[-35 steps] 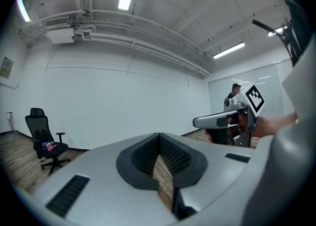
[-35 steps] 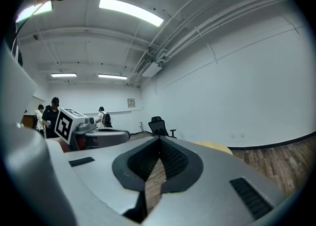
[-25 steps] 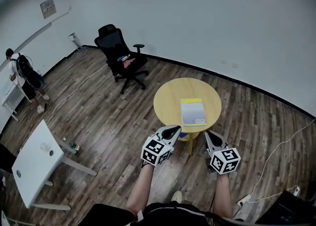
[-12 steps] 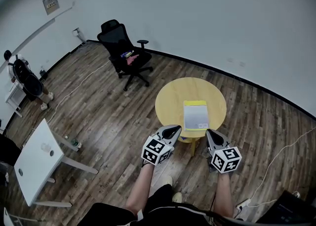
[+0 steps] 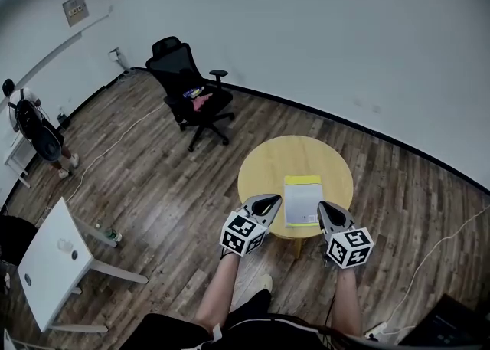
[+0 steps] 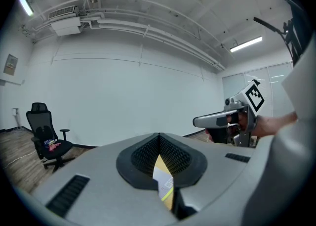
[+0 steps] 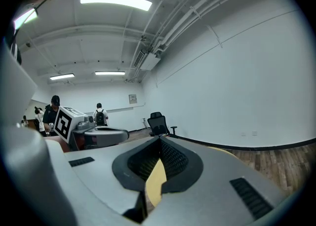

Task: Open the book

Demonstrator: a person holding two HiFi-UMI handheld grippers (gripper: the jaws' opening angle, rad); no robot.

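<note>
Head view: the round wooden table (image 5: pixel 260 166) stands on a wood-plank floor (image 5: pixel 161 188). The book (image 5: pixel 302 201) lies closed and flat on the near half of the tabletop, slightly right of its centre. Its cover is pale grey-white with a yellow band along the far edge and a thin yellow strip at the near edge. Small square marks sit near the near edge of the cover; they are too small to read.

Left gripper (image 5: pixel 269 201): the jaws are together at the tips, with nothing between them. The tips are over the near-left rim of the table, just left of the book and not touching it. In the left gripper view, part of the book cover shows through the gap behind the closed tips.

Right gripper (image 5: pixel 323 207): the jaws are fully together, with nothing between them. The tips are over the near rim of the table, just right of the book's near-right corner and not touching it.

Each gripper carries a cube with black-and-white square markers; these bear no lettering.

Surroundings: a black office chair (image 5: pixel 187 88) stands far left of the table. A white table (image 5: pixel 46 264) is at the near left. A person (image 5: pixel 34 130) stands at the far left wall. A small wall plate (image 5: pixel 74 10) is mounted high on that wall; its print is not legible
</note>
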